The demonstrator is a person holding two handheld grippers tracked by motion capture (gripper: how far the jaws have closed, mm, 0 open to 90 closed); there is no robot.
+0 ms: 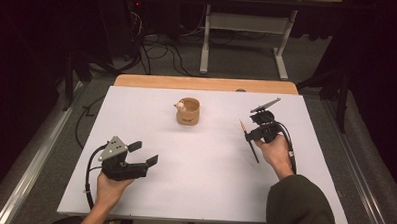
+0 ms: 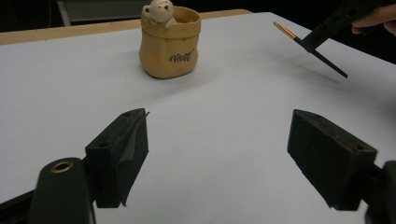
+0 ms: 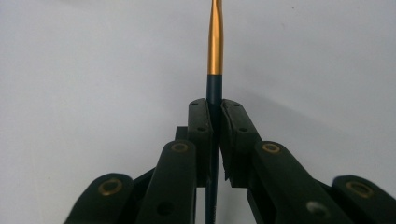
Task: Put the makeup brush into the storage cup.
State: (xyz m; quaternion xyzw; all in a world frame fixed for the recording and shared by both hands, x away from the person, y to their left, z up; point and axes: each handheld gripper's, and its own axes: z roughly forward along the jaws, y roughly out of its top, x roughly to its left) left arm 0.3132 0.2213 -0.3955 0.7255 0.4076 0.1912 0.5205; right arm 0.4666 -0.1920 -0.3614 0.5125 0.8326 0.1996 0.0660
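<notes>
The right gripper [image 1: 249,136] has its jaws pinched on a paintbrush [image 1: 249,141], held above the white table [image 1: 205,157] well to the right of the tan bear pot [image 1: 188,111]. The brush's long axis slants, gold ferrule end up and toward the pot, dark handle trailing down toward the person. The left gripper [image 1: 144,153], nearer the person than the pot, has its jaws spread with nothing between them.

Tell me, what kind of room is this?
Probably a lab or recording studio, not a home: a white table ringed by dark curtains, loose cables on the floor behind, and a person's hand-held left gripper and right gripper, which holds a paintbrush.
</notes>
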